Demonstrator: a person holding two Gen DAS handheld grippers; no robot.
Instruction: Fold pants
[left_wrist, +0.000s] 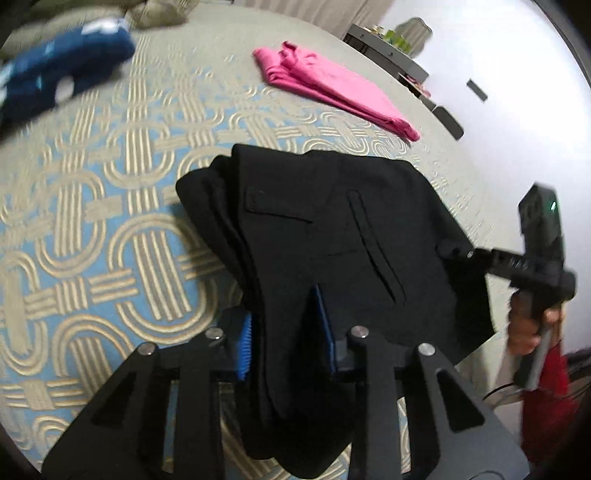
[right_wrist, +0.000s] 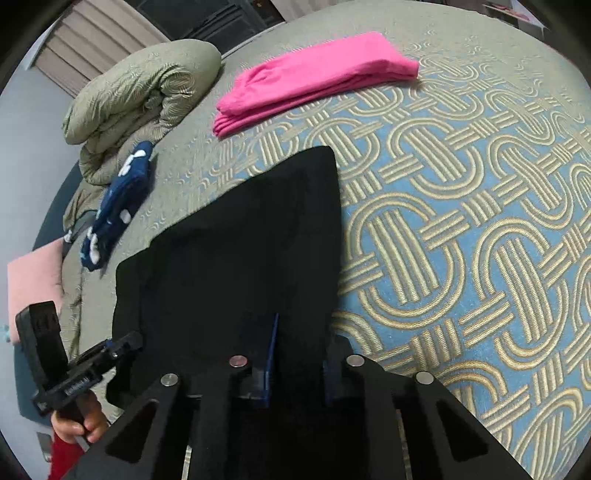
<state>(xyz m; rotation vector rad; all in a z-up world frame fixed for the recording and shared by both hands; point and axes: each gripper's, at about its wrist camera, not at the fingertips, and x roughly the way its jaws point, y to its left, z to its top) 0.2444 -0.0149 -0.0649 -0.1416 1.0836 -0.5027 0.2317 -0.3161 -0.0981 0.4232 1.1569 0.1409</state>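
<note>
Both grippers are pinching one edge of the folded pants above the bed.

The wide bed with its blue-and-gold looped quilt (right_wrist: 461, 229) is lying under everything. The folded black trousers (left_wrist: 332, 229) are hanging off the near edge, their long axis stretching forward, away from both sets of jaws. The left gripper (left_wrist: 286, 332) is clamping a thick bunch of fabric, and the right gripper (right_wrist: 301, 362) is gripping the neighbouring edge, neither clearly nearer. The folded pink garment (right_wrist: 314, 81) is lying well apart.
</note>
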